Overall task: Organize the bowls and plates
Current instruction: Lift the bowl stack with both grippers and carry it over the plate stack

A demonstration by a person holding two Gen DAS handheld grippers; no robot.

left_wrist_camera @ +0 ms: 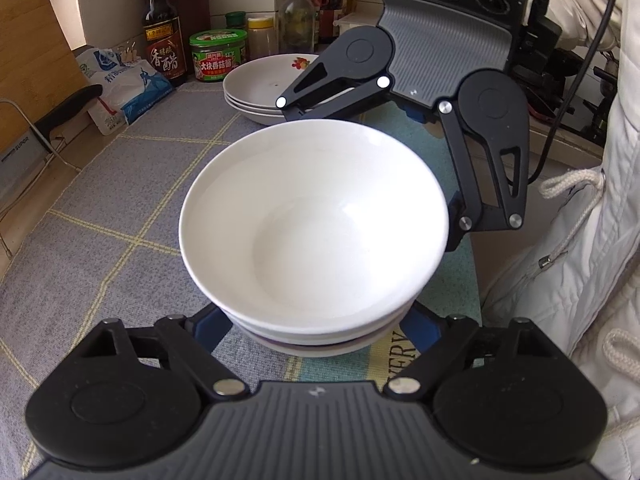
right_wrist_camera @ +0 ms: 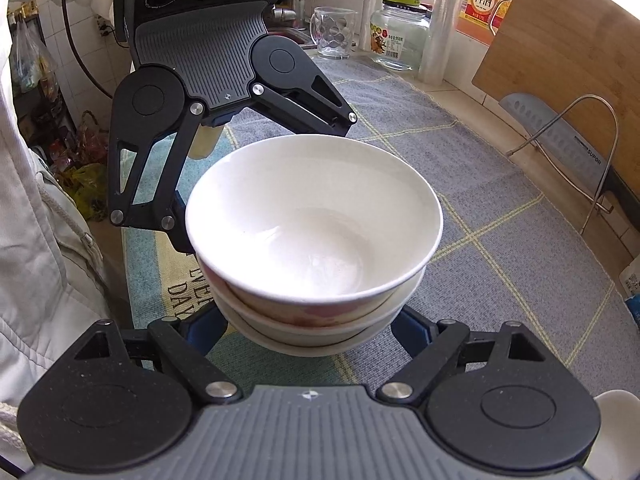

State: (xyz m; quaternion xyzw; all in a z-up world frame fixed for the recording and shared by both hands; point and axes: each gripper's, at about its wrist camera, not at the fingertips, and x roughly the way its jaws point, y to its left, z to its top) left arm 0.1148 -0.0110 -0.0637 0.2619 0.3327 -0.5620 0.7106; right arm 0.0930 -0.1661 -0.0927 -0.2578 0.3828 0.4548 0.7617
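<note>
A stack of white bowls (left_wrist_camera: pixel 316 216) (right_wrist_camera: pixel 316 216) rests on the grey checked mat (left_wrist_camera: pixel 120 200). My left gripper (left_wrist_camera: pixel 316 332) straddles the stack's lower bowls from the near side, its blue fingers (left_wrist_camera: pixel 208 328) spread to either side; the tips are hidden under the rims. My right gripper (right_wrist_camera: pixel 308 332) straddles the same stack from the opposite side, blue fingers (right_wrist_camera: pixel 414 330) also apart. Each gripper shows in the other's view: the right gripper (left_wrist_camera: pixel 372 178) and the left gripper (right_wrist_camera: pixel 264 186). A stack of white plates (left_wrist_camera: pixel 256 88) sits farther back on the mat.
Sauce bottles (left_wrist_camera: pixel 162 28), a green-lidded jar (left_wrist_camera: pixel 218 54) and a salt bag (left_wrist_camera: pixel 124 88) line the back. A cutting board (right_wrist_camera: pixel 560 60), a wire rack with a cleaver (right_wrist_camera: pixel 560 140), a glass mug (right_wrist_camera: pixel 334 32) and a jar (right_wrist_camera: pixel 396 36) stand by the window. A person's white jacket (left_wrist_camera: pixel 580 260) is beside the counter edge.
</note>
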